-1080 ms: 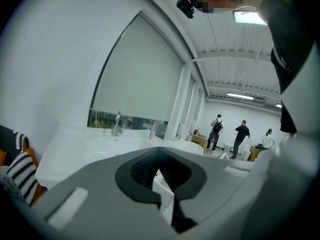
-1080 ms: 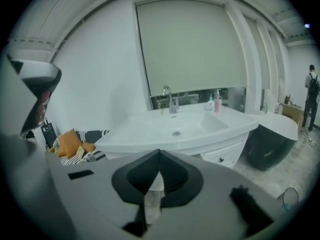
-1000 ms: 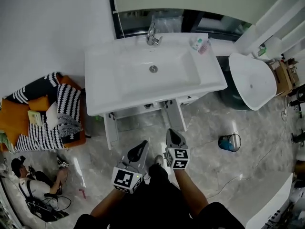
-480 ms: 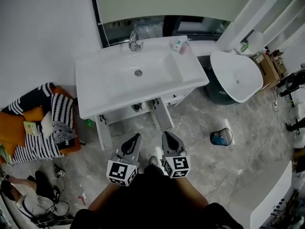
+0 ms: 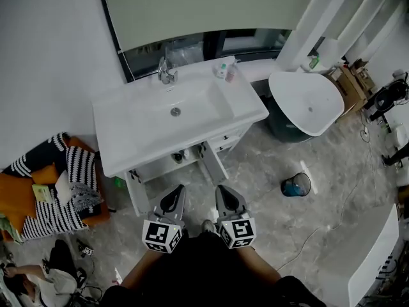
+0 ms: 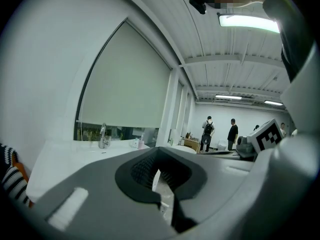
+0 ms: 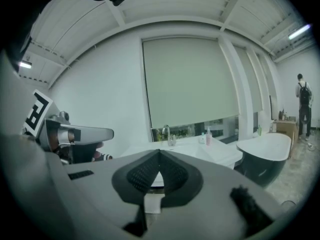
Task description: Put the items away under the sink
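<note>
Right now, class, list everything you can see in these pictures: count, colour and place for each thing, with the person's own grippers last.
sink: one, white, on a stand below the window
tap: one, chrome, at the sink's back edge
bottles: two it seems, small and pale, on the sink's back right corner
roller blind: one, pale grey-green, above the sink
bathtub: one, white, right of the sink
bin: one, dark with a blue liner, on the floor at right
sofa: one, orange, with black-and-white striped cushions, left of the sink
seated person: one, on the floor at lower left
left gripper: grey, jaws together, empty, before the sink
right gripper: grey, jaws together, empty, beside it
</note>
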Tool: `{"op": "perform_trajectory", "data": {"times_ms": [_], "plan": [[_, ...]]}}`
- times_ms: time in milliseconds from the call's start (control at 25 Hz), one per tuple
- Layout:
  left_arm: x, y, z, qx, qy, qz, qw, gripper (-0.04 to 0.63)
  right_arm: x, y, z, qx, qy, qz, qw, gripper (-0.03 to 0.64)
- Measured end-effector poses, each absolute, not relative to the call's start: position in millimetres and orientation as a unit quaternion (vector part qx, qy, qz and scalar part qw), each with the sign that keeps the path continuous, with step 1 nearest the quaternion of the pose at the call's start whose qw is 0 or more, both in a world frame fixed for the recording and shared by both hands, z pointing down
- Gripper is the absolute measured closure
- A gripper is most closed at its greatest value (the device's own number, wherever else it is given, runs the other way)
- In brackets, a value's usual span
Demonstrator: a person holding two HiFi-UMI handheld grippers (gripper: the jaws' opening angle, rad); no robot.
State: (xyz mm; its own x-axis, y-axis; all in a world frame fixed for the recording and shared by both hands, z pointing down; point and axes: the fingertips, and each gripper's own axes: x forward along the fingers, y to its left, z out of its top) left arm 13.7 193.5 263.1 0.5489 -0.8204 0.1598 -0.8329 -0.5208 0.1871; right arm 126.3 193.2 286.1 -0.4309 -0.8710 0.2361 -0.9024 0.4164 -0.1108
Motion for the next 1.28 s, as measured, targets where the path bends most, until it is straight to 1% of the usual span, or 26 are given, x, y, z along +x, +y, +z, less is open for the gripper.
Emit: {"op": "perform_trajectory", "data": {"times_ms": [120, 320, 520, 1280], "plan": [[12.2, 190.3, 262.1, 0.874, -0.469, 0.024, 0.122, 0.588, 125.4, 191.0, 284.7, 0.532, -0.837, 0.106, 0.070, 0.601], [17.6, 188.1, 259.3, 0.881, -0.462, 0.045, 0.093, 0.591, 125.0, 188.6, 279.6, 0.536, -0.835, 0.102, 0.066, 0.601], [9.8, 180.3, 260.3, 0.880, -0.459, 0.020, 0.122, 0.588, 121.7, 185.7, 282.6, 0.542, -0.831, 0.100, 0.072, 0.601], [-38.9, 139.0, 245.9, 0.901, -0.423, -0.004, 0.100, 0.586, 92.6, 137.1, 293.1, 0.598, -0.794, 0.087, 0.073, 0.601]]}}
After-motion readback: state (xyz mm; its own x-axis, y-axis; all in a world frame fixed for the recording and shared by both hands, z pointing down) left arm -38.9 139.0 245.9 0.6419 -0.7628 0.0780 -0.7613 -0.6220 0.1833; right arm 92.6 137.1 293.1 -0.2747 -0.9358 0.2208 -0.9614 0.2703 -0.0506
